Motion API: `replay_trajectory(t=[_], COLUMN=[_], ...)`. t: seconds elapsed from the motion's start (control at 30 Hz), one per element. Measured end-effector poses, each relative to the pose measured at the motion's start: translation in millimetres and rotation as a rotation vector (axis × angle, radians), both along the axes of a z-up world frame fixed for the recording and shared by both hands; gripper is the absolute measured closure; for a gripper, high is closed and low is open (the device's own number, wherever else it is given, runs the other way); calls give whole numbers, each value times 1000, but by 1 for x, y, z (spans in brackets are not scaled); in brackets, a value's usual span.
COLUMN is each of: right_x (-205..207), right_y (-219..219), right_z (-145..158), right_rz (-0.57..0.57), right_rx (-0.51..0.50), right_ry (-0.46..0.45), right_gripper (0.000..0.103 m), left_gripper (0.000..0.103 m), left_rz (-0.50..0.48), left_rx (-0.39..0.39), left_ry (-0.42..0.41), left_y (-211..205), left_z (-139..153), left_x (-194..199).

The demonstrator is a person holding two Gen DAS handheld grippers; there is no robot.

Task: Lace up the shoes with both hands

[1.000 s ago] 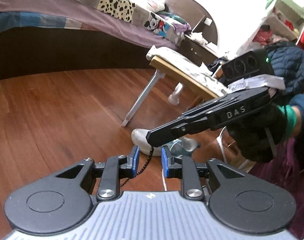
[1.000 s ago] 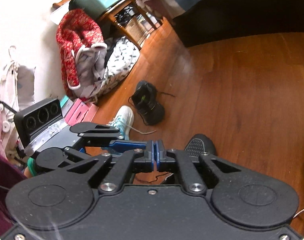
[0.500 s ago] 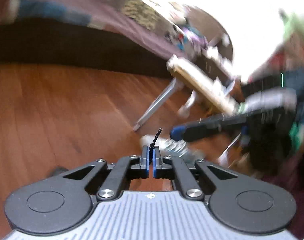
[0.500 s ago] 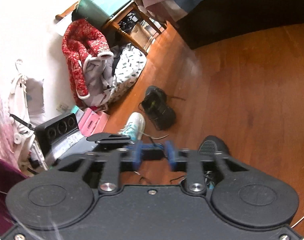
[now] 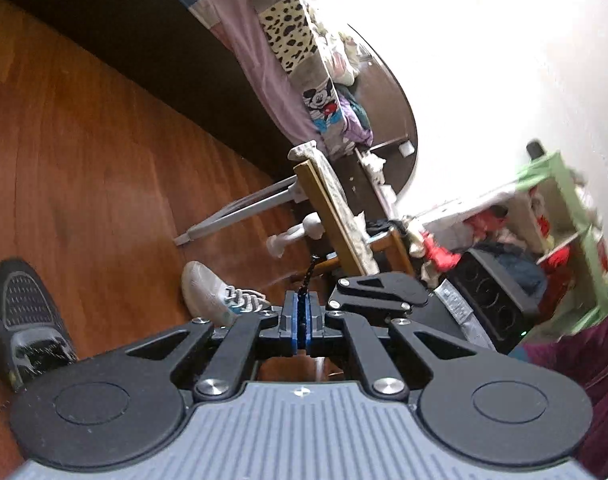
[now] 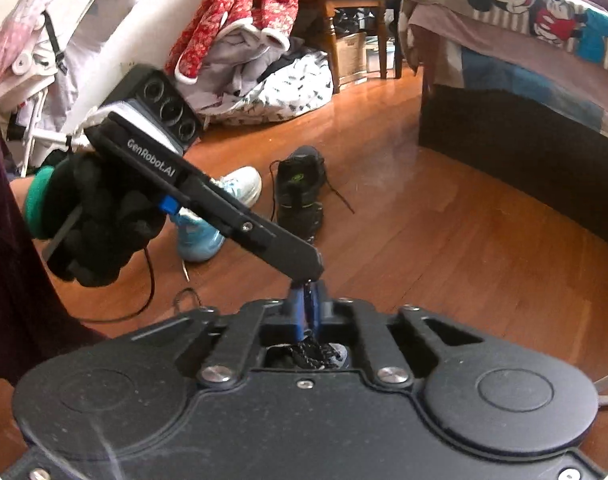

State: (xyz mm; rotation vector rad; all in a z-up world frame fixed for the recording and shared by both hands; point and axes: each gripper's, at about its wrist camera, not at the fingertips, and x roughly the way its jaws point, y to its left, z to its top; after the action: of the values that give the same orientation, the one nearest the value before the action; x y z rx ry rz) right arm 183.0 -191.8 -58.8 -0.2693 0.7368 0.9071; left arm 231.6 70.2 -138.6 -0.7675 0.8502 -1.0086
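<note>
Your left gripper (image 5: 298,320) has its blue pads pressed together on a black speckled shoelace (image 5: 308,273), whose stiff tip sticks up just past the pads. Your right gripper (image 6: 307,307) looks nearly pressed together too, with something dark between its pads, but whether it truly pinches the lace you cannot tell from here. The two grippers meet tip to tip above the dark sneaker (image 6: 309,354), whose laced throat shows through the gap under the right gripper; its toe (image 5: 26,312) shows on the wooden floor (image 5: 88,168) in the left view. The lace is light, thin and limp, so it will sag and twist wherever you leave slack, and a woven cord like this likely slides through smooth pads under a hard pull. Hold it close behind the stiff tip, the only part rigid enough to aim at an eyelet, and keep the pull gentle, since the sneaker is light and will probably shift or tip if you tug. The white and teal sneaker (image 6: 220,200) and another dark shoe (image 6: 300,184) lie well apart.
</note>
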Motion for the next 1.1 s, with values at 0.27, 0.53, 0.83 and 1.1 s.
replay_trajectory(t=[0.27, 0.53, 0.83, 1.1], right_x=[-1, -15, -15, -11], right_y=[0, 8, 9, 9], right_z=[-6, -12, -8, -3], right_rz=[13, 93, 88, 62], right_rx=[-92, -196, -183, -145], right_ry=[-19, -99, -100, -83], right_gripper=[100, 100, 100, 94], left_gripper=[45, 71, 102, 102], left_rz=[19, 9, 10, 27], left_rx=[54, 85, 135, 102], left_ry=[-39, -64, -120, -67], left_y=[-1, -5, -6, -2], left_z=[3, 3, 9, 2], left_x=[-2, -2, -6, -2])
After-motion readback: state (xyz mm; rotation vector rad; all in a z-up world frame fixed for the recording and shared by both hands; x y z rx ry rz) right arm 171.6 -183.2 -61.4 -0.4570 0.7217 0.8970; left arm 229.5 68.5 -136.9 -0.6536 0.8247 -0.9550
